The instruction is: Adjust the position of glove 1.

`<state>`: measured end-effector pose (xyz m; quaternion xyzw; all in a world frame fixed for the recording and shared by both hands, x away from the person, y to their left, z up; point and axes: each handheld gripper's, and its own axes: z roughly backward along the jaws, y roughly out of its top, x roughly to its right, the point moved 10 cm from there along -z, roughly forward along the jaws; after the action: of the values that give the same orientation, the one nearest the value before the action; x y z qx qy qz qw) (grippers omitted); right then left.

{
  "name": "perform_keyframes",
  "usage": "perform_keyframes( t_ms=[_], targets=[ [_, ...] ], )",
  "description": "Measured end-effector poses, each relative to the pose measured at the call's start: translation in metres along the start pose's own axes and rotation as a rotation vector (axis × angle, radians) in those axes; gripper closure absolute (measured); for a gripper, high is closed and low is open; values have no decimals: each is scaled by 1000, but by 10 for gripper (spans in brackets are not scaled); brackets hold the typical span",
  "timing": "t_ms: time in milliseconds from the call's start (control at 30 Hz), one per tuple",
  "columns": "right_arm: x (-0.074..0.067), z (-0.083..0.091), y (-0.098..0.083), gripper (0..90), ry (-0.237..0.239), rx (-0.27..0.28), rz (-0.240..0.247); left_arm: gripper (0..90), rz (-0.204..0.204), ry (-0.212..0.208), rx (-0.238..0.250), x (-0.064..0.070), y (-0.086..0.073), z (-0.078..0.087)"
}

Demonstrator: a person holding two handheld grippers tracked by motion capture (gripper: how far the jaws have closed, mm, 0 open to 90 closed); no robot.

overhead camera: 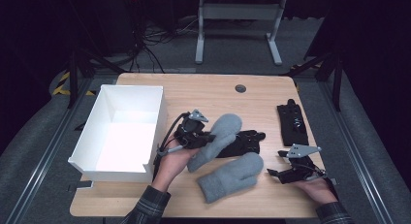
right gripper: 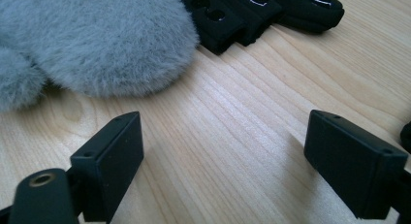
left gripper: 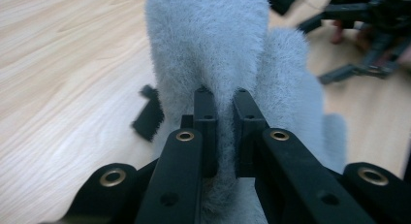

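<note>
The left claw [overhead camera: 207, 136] grips one grey mitten [overhead camera: 218, 136], ready for the white box [overhead camera: 140, 173]. The right claw [overhead camera: 276, 174] waits open beside the second mitten [overhead camera: 231, 176], unpacked

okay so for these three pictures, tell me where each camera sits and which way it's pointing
High view: above the person's side, facing forward and down on the table; both forearms show.
Left gripper view: on the left gripper, looking along its jaws shut on a grey mitten.
Right gripper view: on the right gripper, low over the wood, jaws apart.
Shared: the left gripper view and high view both show the pinched mitten.
</note>
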<state>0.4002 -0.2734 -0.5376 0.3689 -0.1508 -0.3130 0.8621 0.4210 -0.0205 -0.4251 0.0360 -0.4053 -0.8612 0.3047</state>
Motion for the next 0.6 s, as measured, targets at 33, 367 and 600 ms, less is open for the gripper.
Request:
perform_keyframes(
  t_ms=[33, 367, 600],
  targets=[
    [0, 0, 0, 145, 0, 0, 0, 840, -9, -6, -1, 4, 0, 0],
    [0, 0, 0, 145, 0, 0, 0, 840, -79, -99, -43, 45, -5, -8],
    [0, 0, 0, 145, 1, 0, 0, 840, -120, -131, -91, 62, -14, -21]
  ],
)
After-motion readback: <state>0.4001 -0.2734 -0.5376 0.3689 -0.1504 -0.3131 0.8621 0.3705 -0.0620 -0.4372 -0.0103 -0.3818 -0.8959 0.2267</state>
